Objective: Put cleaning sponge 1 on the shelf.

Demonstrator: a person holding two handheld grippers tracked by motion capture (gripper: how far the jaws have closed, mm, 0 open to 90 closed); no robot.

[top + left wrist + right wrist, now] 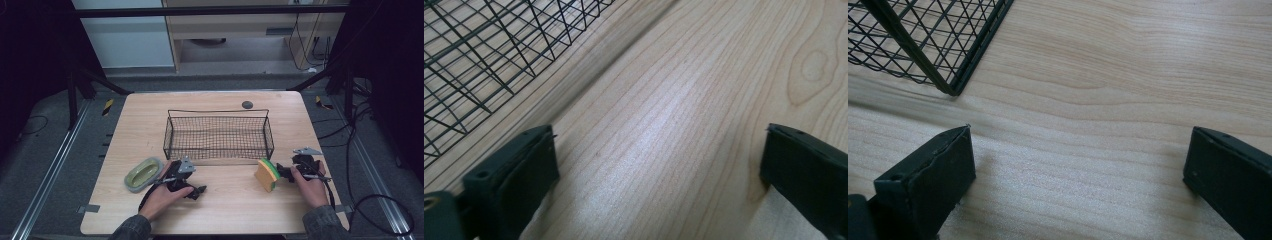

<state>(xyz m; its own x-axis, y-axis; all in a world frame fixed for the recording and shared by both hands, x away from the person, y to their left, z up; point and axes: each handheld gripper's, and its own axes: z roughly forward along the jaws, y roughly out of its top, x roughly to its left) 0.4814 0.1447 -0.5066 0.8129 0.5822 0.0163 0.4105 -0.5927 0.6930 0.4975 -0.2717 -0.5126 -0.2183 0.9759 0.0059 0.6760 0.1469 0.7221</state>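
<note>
Wooden counter (225, 200) sits in a dim room, with a black wire basket (218, 134) in the middle toward the far side. Near left there's a green dish (143, 173), just beside the left gripper (199, 190), fingers wide apart over bare wood. Near right, a yellow-green sponge (267, 174) stands on edge just left of the right gripper (281, 172), fingers apart too, holding nothing.

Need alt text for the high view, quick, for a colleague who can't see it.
Two hand-held grippers rest on a wooden table before an empty wire basket: the left gripper beside a green dish, the right gripper next to a yellow-green sponge.
</note>
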